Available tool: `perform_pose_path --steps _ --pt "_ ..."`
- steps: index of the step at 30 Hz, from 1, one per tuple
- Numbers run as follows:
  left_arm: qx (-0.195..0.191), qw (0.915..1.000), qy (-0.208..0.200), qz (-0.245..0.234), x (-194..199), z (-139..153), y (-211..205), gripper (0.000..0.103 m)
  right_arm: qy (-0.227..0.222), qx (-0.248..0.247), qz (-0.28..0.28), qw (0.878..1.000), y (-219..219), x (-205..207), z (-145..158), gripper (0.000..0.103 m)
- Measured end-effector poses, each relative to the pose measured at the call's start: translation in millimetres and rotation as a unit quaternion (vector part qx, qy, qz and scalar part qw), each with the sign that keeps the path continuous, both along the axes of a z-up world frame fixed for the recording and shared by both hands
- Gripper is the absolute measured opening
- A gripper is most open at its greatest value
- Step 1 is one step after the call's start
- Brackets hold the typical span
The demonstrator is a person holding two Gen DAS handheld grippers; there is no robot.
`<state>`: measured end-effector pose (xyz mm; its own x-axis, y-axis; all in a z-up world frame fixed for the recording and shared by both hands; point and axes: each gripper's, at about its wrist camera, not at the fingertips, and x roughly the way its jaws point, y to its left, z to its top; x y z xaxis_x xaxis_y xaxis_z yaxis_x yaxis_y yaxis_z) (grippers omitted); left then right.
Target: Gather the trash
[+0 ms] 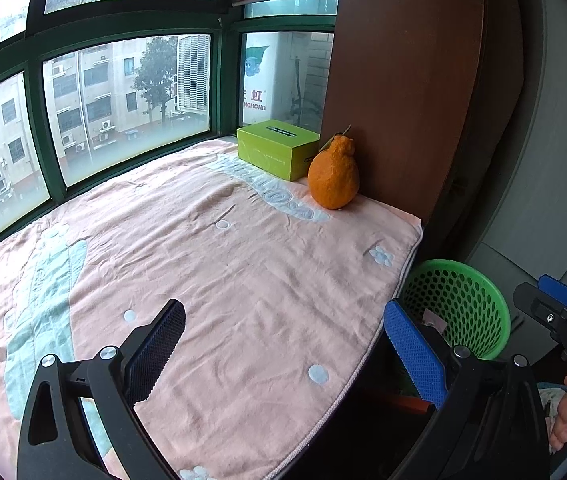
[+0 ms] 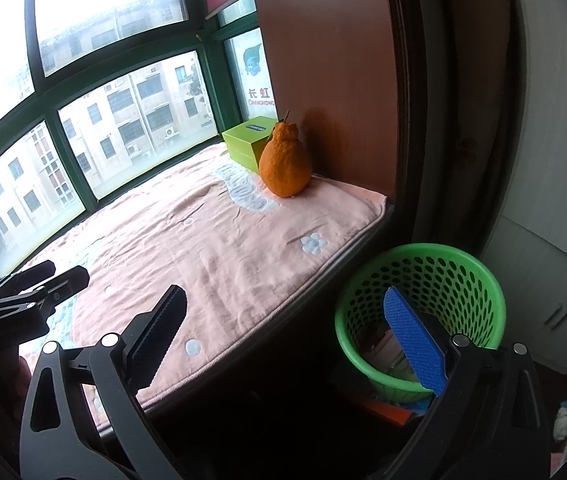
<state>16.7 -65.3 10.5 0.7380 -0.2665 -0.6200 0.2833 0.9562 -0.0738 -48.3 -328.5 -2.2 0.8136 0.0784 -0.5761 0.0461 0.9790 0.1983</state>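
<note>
While both grippers gape wide, empty, right wrist view shows green basket [image 2: 421, 312] lower right, paper scraps inside; left view crops it.

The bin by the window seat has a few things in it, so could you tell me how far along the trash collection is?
Done: the green bin already holds some paper-like scraps at the bottom. In hand: nothing; the left gripper and right gripper are both open and empty. Left: only an orange and a green box remain on the pink blanket; no loose trash is visible there.
</note>
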Motion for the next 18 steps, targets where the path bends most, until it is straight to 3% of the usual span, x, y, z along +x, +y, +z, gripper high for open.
perform_pose_path --steps 18 --pt "0.002 1.0000 0.005 0.006 0.9 -5.1 2.0 0.096 0.001 0.006 0.002 1.000 0.6 0.4 -1.2 0.098"
